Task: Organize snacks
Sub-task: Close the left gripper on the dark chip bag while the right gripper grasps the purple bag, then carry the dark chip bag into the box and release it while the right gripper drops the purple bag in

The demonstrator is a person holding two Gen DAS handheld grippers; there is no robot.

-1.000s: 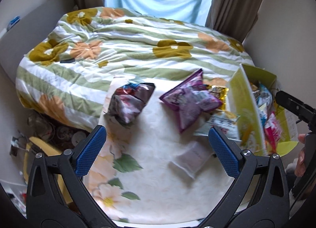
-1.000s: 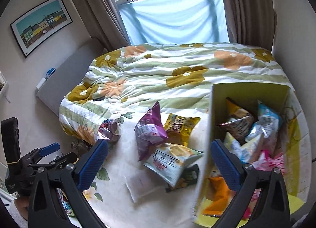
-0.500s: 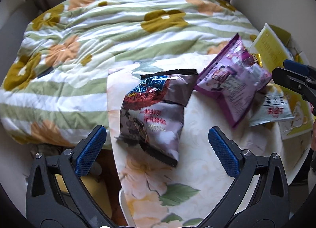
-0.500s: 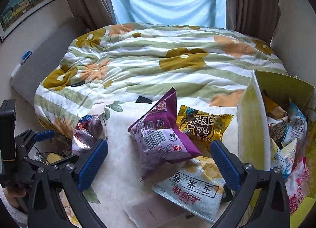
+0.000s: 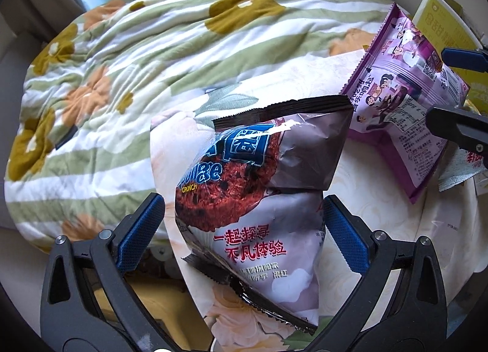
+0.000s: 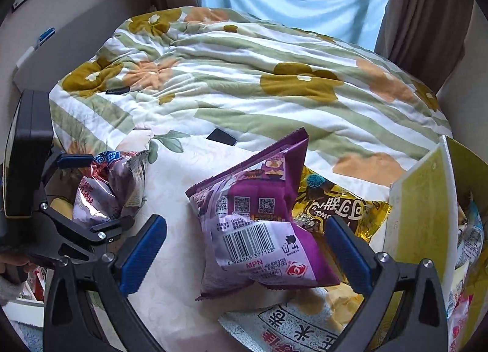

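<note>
My left gripper (image 5: 242,227) is open, its blue pads on either side of a dark brown cookie snack bag (image 5: 259,181) lying on the cream flowered cloth (image 5: 305,83). My right gripper (image 6: 247,248) is open around a purple snack bag (image 6: 259,218), which also shows in the left wrist view (image 5: 405,102). A gold bag (image 6: 338,202) lies behind the purple one and a white bag (image 6: 292,327) lies under it. The brown bag and the left gripper show at the left of the right wrist view (image 6: 100,190).
A yellow cardboard box (image 6: 427,218) holding several snack packs stands at the right. A green-striped flowered duvet (image 6: 244,77) covers the bed behind. A dark phone-like object (image 6: 221,137) lies at the cloth's far edge. Clutter sits on the floor at the lower left.
Both grippers have moved forward and down. The left now straddles the brown bag and the right straddles the purple bag. Both stay open.
</note>
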